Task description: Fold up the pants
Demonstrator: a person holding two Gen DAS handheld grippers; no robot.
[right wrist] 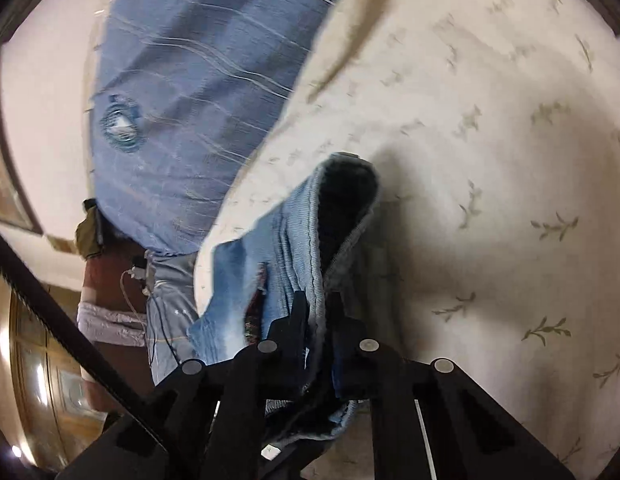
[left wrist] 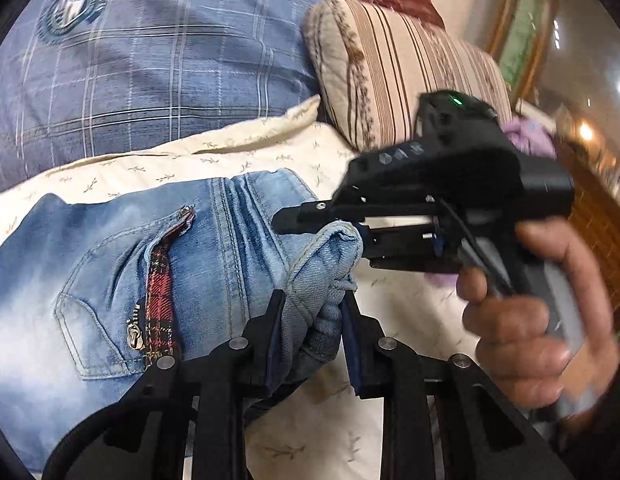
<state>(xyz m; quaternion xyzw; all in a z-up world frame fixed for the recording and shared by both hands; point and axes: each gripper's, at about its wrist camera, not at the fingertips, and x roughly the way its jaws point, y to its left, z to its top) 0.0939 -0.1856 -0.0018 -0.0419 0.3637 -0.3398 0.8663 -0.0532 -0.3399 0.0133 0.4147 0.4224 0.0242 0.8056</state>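
Light blue jeans (left wrist: 121, 280) with a red plaid pocket trim lie on a cream leaf-print bedsheet (left wrist: 245, 160). My left gripper (left wrist: 314, 300) is shut on a bunched edge of the jeans. My right gripper (left wrist: 322, 224), held by a hand, is shut on the same edge just above it. In the right wrist view the right gripper (right wrist: 317, 300) pinches the jeans' hem (right wrist: 310, 232), which hangs open above the sheet (right wrist: 490, 160).
A blue plaid pillow (left wrist: 149, 60) and a striped beige pillow (left wrist: 402, 72) lie behind the jeans. A purple cloth (left wrist: 530, 136) lies at the right. The blue pillow (right wrist: 197, 100) shows in the right wrist view, with the bed edge and floor at left.
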